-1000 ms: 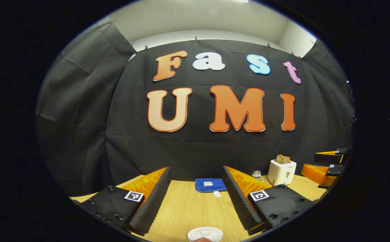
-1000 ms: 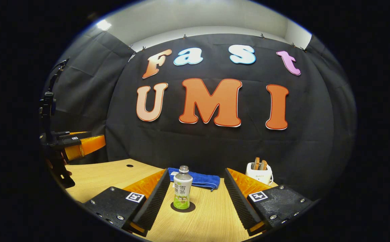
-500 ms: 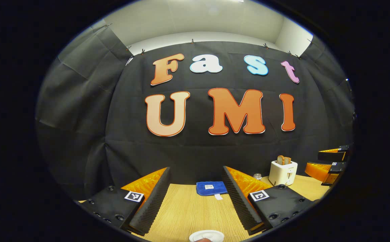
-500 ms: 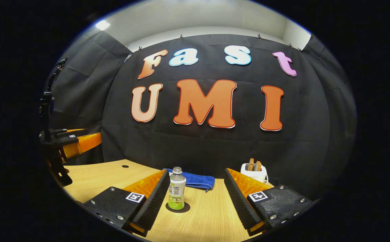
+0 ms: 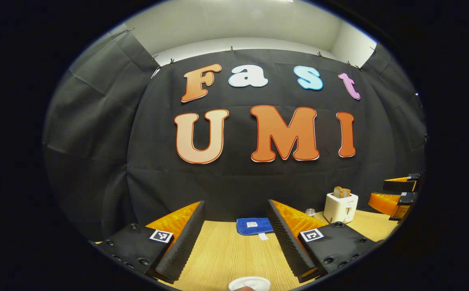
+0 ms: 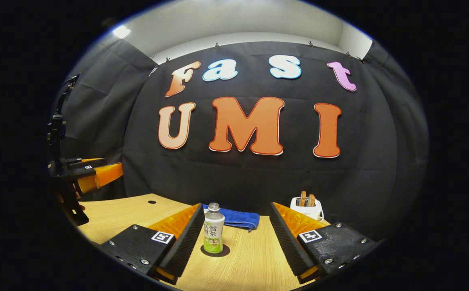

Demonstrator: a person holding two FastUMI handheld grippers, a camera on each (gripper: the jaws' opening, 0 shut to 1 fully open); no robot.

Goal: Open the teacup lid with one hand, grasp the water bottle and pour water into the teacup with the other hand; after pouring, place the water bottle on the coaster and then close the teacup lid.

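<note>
Two grippers hang above one wooden table (image 6: 254, 262), and both have the jaws spread wide with nothing between them. In the left gripper view the left gripper (image 5: 234, 238) looks down the table; at the very bottom edge, just under its open jaws, I see one white teacup lid (image 5: 249, 283), round and flat, and I cannot tell if the cup is under it because the edge cuts it off. Farther on lies one blue cloth (image 5: 253, 225), folded, near the wall; to the right stands one white toaster (image 5: 340, 206) with bread in its slots, and one small bottle cap shows just left of it, behind the finger. At the far right edge the other gripper shows.

In the right gripper view the right gripper (image 6: 234, 238) points at one water bottle (image 6: 213, 229); the bottle stands upright on one dark round coaster (image 6: 215, 251), its cap on, and it is beside the left finger but apart from it; neither finger touches it. Behind the bottle is the same blue cloth (image 6: 236, 217), and at the right the same toaster (image 6: 308, 207) holding two slices of bread. At the left edge the left gripper (image 6: 93, 173) hovers over the table.
</note>
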